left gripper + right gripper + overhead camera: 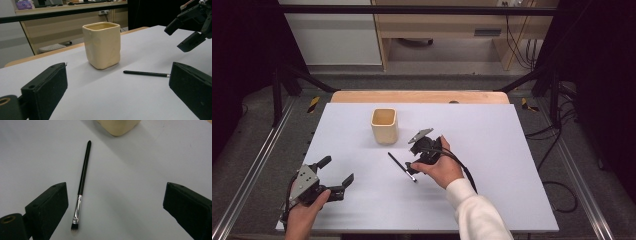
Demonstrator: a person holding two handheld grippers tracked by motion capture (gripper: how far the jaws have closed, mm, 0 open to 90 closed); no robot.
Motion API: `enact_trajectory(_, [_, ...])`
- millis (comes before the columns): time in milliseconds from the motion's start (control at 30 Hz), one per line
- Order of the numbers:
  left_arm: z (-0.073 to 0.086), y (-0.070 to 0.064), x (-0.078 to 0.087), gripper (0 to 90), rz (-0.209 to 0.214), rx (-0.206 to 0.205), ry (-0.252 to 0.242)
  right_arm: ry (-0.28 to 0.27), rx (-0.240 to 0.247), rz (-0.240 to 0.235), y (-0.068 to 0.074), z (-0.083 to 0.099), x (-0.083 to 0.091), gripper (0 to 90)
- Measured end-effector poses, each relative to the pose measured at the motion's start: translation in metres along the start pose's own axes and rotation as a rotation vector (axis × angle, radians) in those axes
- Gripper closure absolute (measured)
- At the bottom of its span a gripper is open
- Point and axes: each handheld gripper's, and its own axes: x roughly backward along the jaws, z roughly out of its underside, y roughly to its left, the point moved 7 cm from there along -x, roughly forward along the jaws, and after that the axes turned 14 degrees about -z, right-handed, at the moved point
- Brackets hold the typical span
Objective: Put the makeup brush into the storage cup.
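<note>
Black-handled, with a silver ferrule and short bristles, the brush [82, 185] lies flat on the white table [492, 200], just near of the cream cup [384, 125] and apart from it, its bristle end pointing toward us. We see the right gripper [414, 159] poised over the bristle end with its jaws spread wide and empty; in its own view the brush sits close to one jaw rather than midway between the two. The left gripper [334, 174] rests at the near left of the table, also spread open and holding nothing, well apart from the brush. We judge the main risk to be an off-centre close: one pad could meet the thin handle first and roll or skid it across the smooth surface. A grip on the ferrule or bristles could let the brush pivot, or splay the hairs. The cup stands upright, light-looking, and a swinging handle might nudge it.
</note>
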Motion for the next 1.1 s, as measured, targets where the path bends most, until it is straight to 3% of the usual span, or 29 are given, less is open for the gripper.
enact_trajectory(767, [0.003,0.003,-0.002,1.3,0.001,0.026,0.023,-0.003,0.018,0.014,0.007,-0.002,-0.014,9.0])
enact_trajectory(1100, [0.004,0.009,-0.001,1.3,-0.014,0.063,0.023,-0.015,0.003,0.029,0.007,-0.003,-0.019,11.5])
